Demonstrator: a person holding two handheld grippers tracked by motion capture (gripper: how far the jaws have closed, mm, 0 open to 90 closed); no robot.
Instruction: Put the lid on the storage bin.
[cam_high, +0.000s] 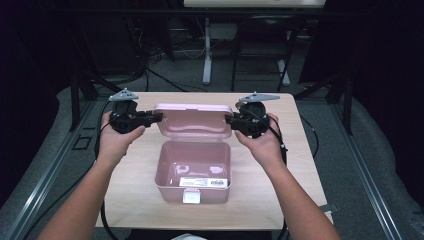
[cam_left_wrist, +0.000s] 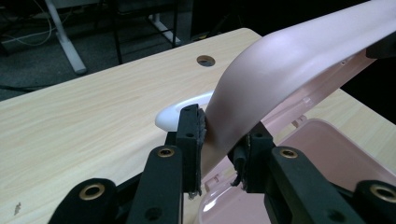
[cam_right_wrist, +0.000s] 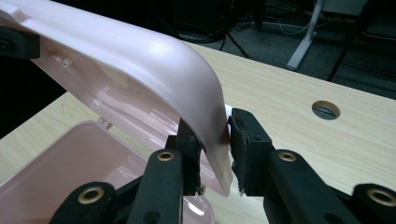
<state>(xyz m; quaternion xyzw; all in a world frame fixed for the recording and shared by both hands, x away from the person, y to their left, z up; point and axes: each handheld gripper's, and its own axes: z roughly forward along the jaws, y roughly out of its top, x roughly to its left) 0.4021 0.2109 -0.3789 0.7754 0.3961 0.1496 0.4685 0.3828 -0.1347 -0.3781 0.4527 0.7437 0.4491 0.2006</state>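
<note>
A pink plastic storage box (cam_high: 193, 172) stands open at the middle of a light wooden tabletop (cam_high: 270, 200), its hinged lid (cam_high: 193, 120) raised upright behind it. The left gripper (cam_high: 156, 118) straddles the lid's left end, the right gripper (cam_high: 231, 119) its right end. Each pair of jaws sits narrowly around the lid's curved edge; whether the pads still press on it cannot be told. A white label (cam_high: 203, 182) lies on the box's inside, at its near wall.

A pale pink box (cam_high: 192, 172) with pink lid (cam_high: 193, 120) and white barcode label (cam_high: 203, 182) sits on light wood-grain tabletop (cam_high: 280, 165); hand-held grippers black
</note>
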